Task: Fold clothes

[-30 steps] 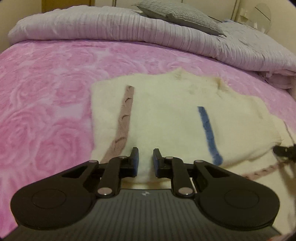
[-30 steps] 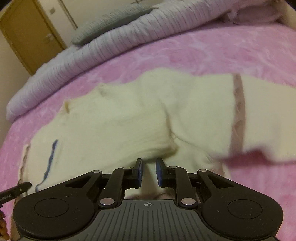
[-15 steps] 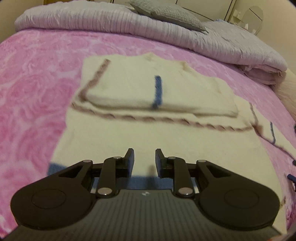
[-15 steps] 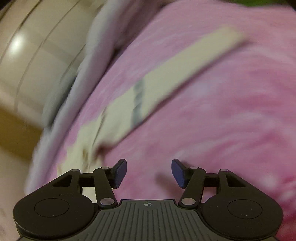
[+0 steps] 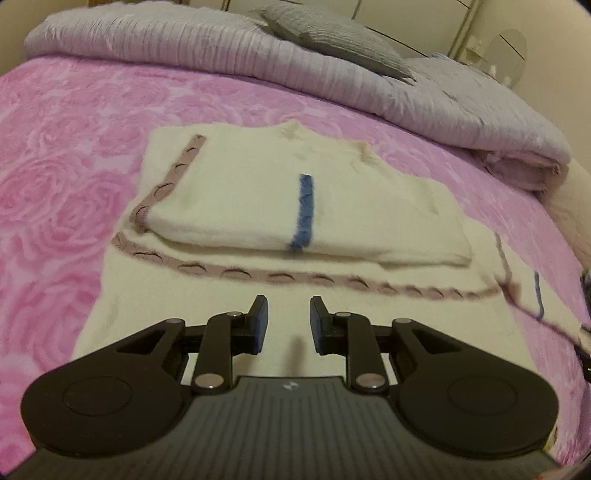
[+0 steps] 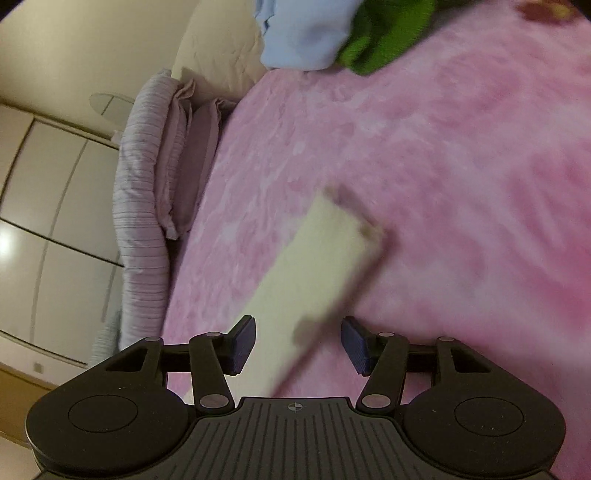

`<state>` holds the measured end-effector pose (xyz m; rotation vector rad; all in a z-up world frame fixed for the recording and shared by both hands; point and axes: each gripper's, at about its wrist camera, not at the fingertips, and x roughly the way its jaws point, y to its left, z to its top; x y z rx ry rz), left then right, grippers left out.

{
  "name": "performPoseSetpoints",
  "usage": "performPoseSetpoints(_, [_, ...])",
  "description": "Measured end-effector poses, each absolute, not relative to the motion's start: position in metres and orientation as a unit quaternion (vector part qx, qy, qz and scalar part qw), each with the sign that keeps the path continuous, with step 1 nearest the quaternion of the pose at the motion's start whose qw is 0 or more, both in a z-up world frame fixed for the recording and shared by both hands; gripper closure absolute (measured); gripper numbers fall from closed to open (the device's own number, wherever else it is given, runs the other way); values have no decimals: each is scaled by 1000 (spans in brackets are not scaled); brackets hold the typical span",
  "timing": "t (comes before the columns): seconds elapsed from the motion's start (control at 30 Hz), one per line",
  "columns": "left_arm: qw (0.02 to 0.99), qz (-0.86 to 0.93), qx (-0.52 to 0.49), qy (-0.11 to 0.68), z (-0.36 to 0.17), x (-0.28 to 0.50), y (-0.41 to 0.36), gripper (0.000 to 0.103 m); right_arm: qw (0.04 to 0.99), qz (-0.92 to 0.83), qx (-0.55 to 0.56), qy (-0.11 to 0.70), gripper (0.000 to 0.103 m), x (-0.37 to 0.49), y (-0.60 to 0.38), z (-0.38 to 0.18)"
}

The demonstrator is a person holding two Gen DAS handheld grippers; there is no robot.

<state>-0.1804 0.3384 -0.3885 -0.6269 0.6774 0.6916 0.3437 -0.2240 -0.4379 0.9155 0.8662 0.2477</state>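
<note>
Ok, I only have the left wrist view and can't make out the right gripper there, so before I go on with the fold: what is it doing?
Observer: The right gripper is over the pink bedspread. Its jaws are closing with a cream sleeve between them, and the pads are not pressing on it yet.
Operator: Anything else over there?
Observer: Yes, a light blue garment lies at the bed's far edge.
Operator: Alone?
Observer: No, a green garment lies right beside it.
</note>
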Motion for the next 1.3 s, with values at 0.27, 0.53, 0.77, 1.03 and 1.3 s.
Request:
performPoseSetpoints(0.27, [833, 324, -318, 315, -395, -201, 346, 83, 919, 169, 160, 318, 92, 306, -136, -370])
performPoseSetpoints(0.53, [819, 292, -392, 299, -405, -234, 324, 82, 827, 483, -66, 281, 67, 101, 11, -338])
performPoseSetpoints(0.77, [806, 225, -477, 268, -413, -231, 298, 76, 810, 445, -119, 364, 46, 68, -1, -390])
performPoseSetpoints(1.03, [746, 178, -600, 228, -446, -181, 280, 72, 827, 331, 29, 454, 47, 127, -83, -412])
performPoseSetpoints(1.3, [760, 175, -590, 209, -452, -138, 291, 101, 810, 334, 120, 467, 46, 143, -102, -413])
